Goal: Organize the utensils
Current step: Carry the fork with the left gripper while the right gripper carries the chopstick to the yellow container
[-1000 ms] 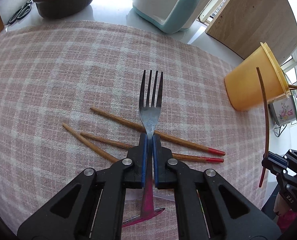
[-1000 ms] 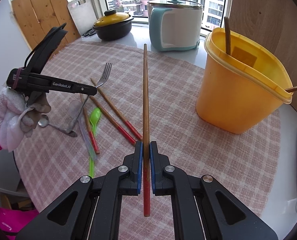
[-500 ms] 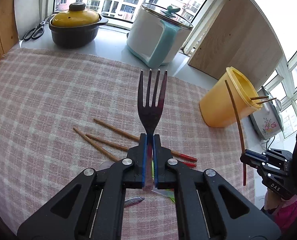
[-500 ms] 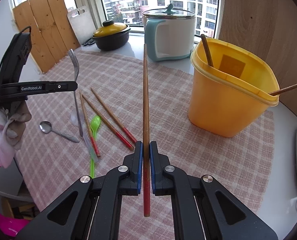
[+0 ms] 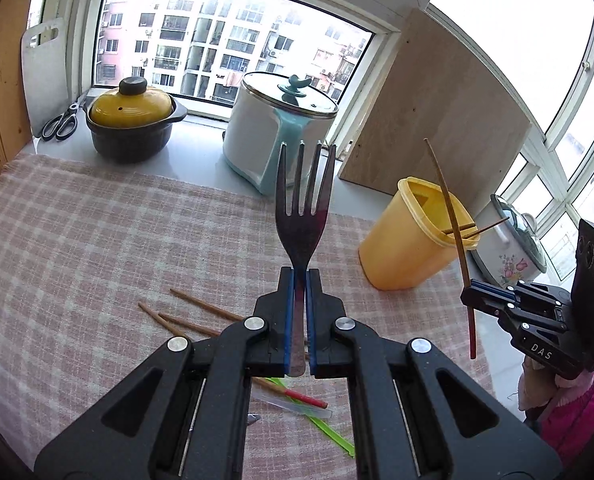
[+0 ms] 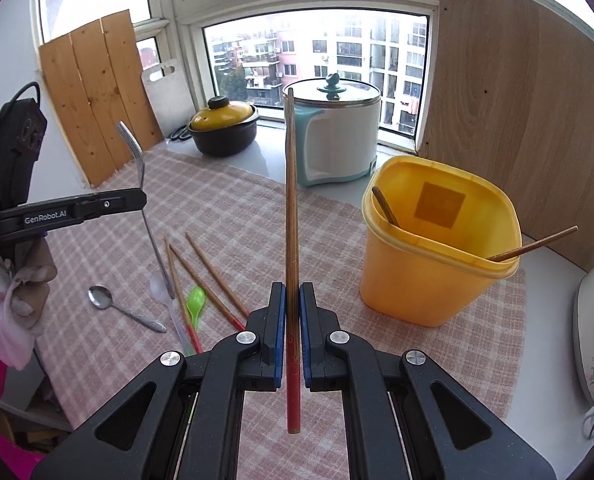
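I have both tools loaded. My right gripper (image 6: 293, 332) is clamped on a long brown wooden chopstick with a red-painted end (image 6: 292, 240), pinched low on the shaft just above the red part, so most of its length runs straight ahead of the jaws with the bare tip leading. My left gripper (image 5: 300, 320) is closed tight on the neck of a stainless steel fork (image 5: 303, 216), tines pointing forward and up. What matters for the next move is the tall yellow plastic container (image 6: 433, 276), which stands upright near the right edge of the pink checked tablecloth (image 6: 233, 220), already with chopsticks leaning inside it. In the right wrist view it sits ahead and to the right of the chopstick, close by, its open mouth facing up; in the left wrist view it is further off to the right, beyond the fork. So I judge the right hand is the nearer one and should go first: swing right, then tip the shaft steeper so it drops into the mouth rather than lying across the rim. More chopsticks (image 6: 201, 276) and spoons wait on the cloth.
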Motion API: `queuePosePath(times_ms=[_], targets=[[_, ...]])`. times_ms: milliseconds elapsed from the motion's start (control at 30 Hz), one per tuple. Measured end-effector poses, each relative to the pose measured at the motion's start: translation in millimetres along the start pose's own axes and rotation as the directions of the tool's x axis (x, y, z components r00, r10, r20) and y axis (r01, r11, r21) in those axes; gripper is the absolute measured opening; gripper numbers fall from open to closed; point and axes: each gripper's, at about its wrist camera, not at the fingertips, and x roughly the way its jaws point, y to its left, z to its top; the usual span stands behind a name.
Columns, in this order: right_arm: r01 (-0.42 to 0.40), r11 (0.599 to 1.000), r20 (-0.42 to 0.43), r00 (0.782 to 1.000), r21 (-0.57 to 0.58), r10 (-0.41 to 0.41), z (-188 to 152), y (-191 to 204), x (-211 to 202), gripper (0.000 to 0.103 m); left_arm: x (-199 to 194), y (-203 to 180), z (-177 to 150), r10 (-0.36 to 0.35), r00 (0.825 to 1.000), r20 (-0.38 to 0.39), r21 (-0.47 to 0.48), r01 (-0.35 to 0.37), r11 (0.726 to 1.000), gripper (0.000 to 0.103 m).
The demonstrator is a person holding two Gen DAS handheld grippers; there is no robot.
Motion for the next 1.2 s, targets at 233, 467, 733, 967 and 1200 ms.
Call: queuePosePath(times_ms=[233, 467, 733, 967, 1200], targets=[[0.029, 1.0, 0.087, 0.996, 0.003, -0.029, 29, -18, -19, 0.005, -9, -38, 39, -0.046, 0.997, 0.059, 0.07, 0.042, 0.997, 0.003], [0.082, 0.996, 0.122, 0.989, 0.03, -0.085, 50, -52, -24, 0.005, 5, -82, 75, -0.102, 0.992, 0.078, 0.131, 0.091, 0.987, 0.003], [0.114, 0.991, 0.115, 0.986, 0.074, -0.122, 65, -92, -15, 0.005, 32, -123, 108, -0.147, 0.985, 0.086, 0.173, 0.131, 0.976, 0.003], [0.128, 0.986, 0.097, 0.986, 0.111, -0.139, 69, -114, 3, 0.005, 65, -146, 123, -0.169, 0.984, 0.055, 0.178, 0.157, 0.971, 0.003], [0.137, 0.981, 0.087, 0.985, 0.14, -0.15, 73, -129, 18, 0.005, 92, -154, 126, -0.161, 0.987, 0.022, 0.168, 0.156, 0.973, 0.003]])
